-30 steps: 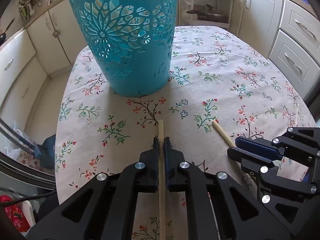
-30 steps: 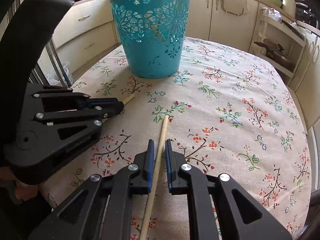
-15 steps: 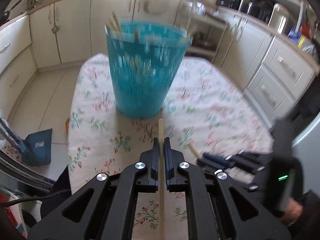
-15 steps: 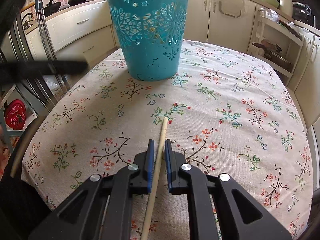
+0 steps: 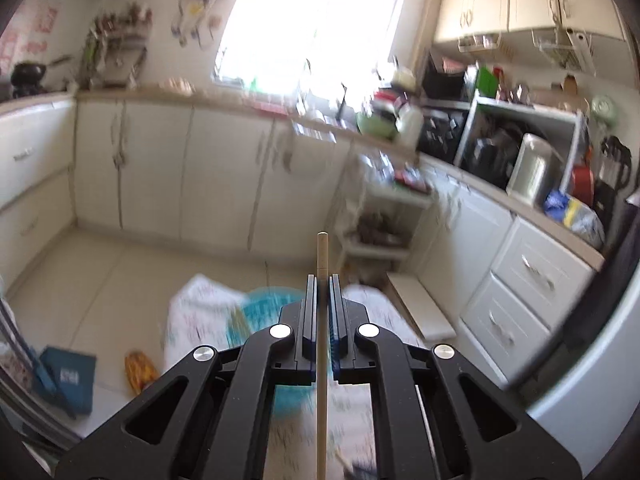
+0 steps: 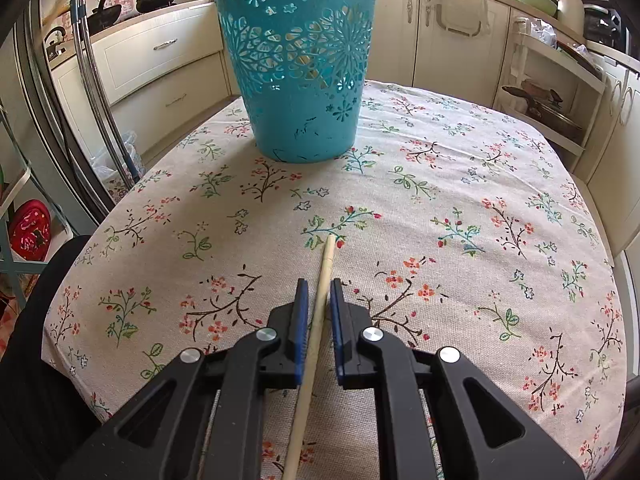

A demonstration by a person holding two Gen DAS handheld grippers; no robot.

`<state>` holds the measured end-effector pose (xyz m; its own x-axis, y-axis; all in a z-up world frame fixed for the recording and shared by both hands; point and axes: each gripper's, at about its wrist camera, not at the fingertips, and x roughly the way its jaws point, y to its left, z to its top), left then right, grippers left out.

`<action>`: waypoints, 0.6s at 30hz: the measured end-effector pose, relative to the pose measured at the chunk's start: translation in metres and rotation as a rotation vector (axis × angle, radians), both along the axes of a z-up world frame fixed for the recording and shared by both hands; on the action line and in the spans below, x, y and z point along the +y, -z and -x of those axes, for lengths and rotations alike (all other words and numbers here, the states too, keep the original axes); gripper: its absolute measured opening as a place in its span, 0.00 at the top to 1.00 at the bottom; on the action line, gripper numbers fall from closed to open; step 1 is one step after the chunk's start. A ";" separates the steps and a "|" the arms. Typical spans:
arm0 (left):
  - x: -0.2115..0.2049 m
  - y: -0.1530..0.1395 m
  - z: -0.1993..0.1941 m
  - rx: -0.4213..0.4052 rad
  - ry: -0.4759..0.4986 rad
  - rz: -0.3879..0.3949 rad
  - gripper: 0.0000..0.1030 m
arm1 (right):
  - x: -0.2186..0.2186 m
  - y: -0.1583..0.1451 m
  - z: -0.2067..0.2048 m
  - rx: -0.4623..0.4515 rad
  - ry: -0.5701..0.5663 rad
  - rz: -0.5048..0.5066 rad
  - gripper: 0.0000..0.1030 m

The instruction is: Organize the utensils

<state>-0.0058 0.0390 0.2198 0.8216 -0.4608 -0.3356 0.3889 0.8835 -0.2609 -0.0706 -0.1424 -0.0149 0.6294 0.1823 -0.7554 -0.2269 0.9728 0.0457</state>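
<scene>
My left claw (image 5: 322,280) is clenched on a wooden chopstick (image 5: 321,256) and carried high, its tip showing against the kitchen cabinets, with the teal basket (image 5: 260,304) low in that view, partly behind the claw. My right claw (image 6: 319,286) sits low over the near part of the surface (image 6: 460,184), its jaws close around a second chopstick (image 6: 326,264) that slants between the blue pads and runs toward the basket (image 6: 298,68) standing toward the far edge. I judge the step in hand to be the carry: one stick is off the cloth and bound for the basket, the other waits. The next move calls for bringing the left tip over the rim, tilting it down and letting go only once it is inside; then the right stick follows. The left view is smeared by blur, so the basket's rim and what stands in it are hard to read there. In the right view pale stick tops peek above the rim, uncountable. Both sticks' rear ends are cut off at the picture's bottom edge.
</scene>
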 end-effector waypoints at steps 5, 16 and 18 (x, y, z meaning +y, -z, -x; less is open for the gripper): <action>-0.012 -0.024 -0.031 -0.136 -0.140 0.020 0.95 | 0.000 0.000 0.000 0.000 0.001 -0.001 0.89; -0.037 0.021 -0.095 -0.147 -0.339 -0.023 0.95 | 0.000 0.000 0.001 -0.006 -0.008 -0.003 0.89; -0.042 0.031 -0.099 -0.121 -0.335 -0.049 0.95 | 0.000 0.000 0.000 -0.006 -0.009 -0.006 0.89</action>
